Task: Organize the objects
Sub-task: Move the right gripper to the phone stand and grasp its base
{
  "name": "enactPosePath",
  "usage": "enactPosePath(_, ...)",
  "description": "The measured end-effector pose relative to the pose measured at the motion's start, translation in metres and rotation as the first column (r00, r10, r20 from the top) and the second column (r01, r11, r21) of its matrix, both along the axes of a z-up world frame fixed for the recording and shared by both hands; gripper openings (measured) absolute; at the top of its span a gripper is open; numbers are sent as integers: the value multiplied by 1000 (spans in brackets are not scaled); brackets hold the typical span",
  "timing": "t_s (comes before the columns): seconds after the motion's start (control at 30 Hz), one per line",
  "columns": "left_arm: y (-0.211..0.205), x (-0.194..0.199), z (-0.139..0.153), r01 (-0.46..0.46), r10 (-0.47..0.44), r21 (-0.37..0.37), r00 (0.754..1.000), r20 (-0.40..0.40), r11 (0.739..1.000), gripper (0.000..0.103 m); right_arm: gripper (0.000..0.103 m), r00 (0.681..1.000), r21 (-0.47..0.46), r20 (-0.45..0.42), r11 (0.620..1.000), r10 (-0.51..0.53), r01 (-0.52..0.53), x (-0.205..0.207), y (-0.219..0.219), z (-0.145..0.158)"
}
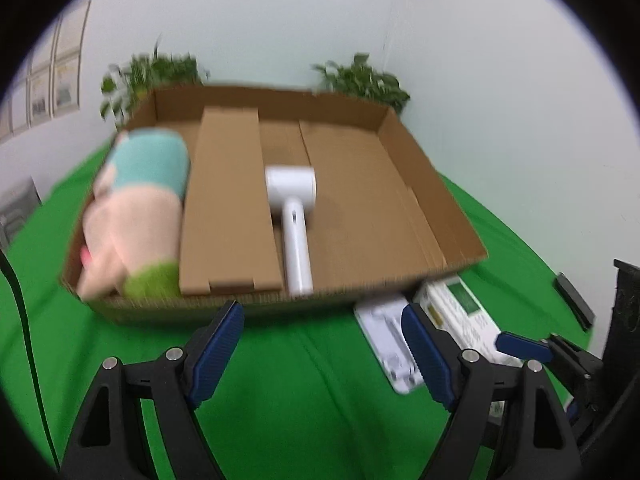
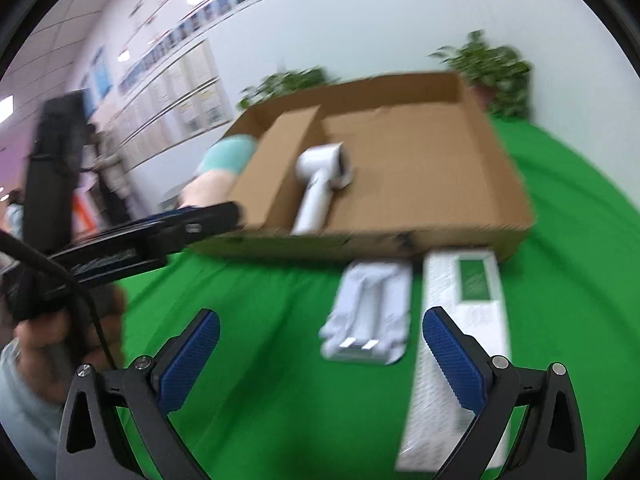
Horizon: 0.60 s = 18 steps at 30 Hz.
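Observation:
An open cardboard box lies on a green cloth. Inside it rest a white hair dryer, a rolled plush toy at the left, and a cardboard insert. In front of the box lie a white blister pack and a long white-and-green carton. My left gripper is open over the cloth before the box. My right gripper is open just short of the pack and carton, nothing between its fingers.
Two potted plants stand behind the box against a white wall. A person's hand holds the left gripper, with a black cable trailing. A dark object lies at the cloth's right edge.

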<state>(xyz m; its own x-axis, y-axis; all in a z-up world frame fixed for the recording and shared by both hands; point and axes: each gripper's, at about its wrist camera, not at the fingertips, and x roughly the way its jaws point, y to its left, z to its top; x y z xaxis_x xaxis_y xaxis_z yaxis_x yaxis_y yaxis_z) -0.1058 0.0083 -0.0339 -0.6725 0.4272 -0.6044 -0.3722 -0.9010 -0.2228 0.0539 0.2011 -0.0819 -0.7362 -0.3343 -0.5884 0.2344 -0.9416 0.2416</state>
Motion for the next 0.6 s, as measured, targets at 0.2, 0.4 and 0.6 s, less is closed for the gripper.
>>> enactPosePath(0.2, -18, -11, -29, 71, -87, 99, 983, 162, 993, 80, 88, 994, -2, 109, 1000, 16, -16, -20, -10, -28)
enactPosePath(0.4, -33, -19, -43, 78, -118, 177, 966, 229, 981, 66, 70, 988, 96, 155, 995, -14, -1, -49, -21, -39)
enactPosePath(0.6, -37, -23, -46, 63, -107, 191, 968, 228, 979, 53, 46, 985, 250, 152, 967, -83, 43, -56, -31, -48)
